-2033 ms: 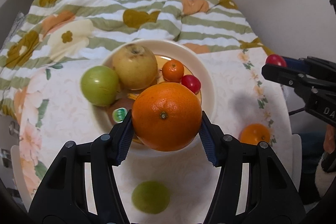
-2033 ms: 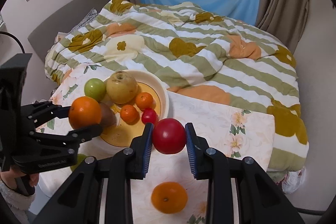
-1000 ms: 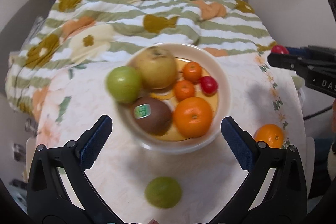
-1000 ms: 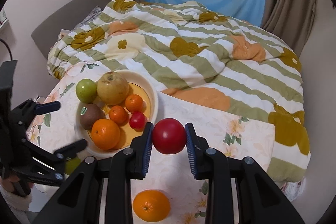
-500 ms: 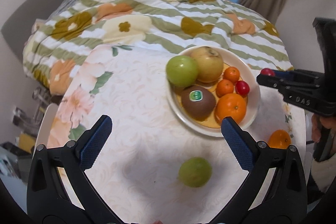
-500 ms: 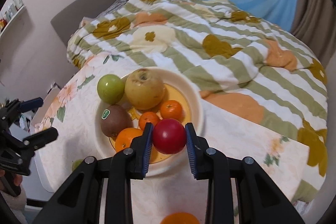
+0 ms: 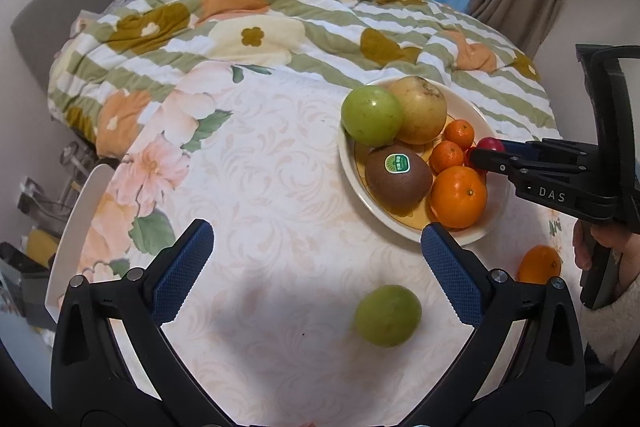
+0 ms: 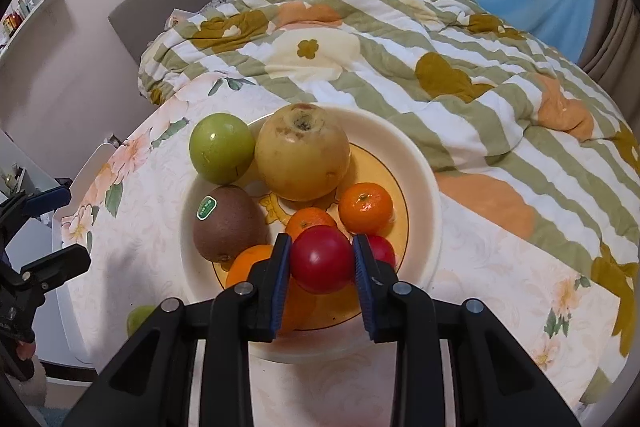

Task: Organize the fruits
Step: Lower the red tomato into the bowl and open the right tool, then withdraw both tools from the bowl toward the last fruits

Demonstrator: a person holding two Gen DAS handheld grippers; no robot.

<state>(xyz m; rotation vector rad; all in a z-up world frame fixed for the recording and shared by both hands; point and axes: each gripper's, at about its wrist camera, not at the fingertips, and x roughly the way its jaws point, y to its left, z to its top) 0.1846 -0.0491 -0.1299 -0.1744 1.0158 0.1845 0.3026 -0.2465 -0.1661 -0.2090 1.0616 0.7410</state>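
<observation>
The right gripper (image 8: 322, 259) pinches a red fruit (image 8: 321, 259) over the crowded bowl (image 8: 424, 187), where a kiwi (image 8: 228, 223) and oranges (image 8: 366, 207) sit beneath. The left gripper (image 7: 316, 267) hangs wide open above the tablecloth (image 7: 260, 187), near a loose green fruit (image 7: 387, 315).

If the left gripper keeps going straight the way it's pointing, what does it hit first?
Probably the bare tablecloth between its open fingers; the loose green fruit lies right of centre, though depth is unclear.
</observation>
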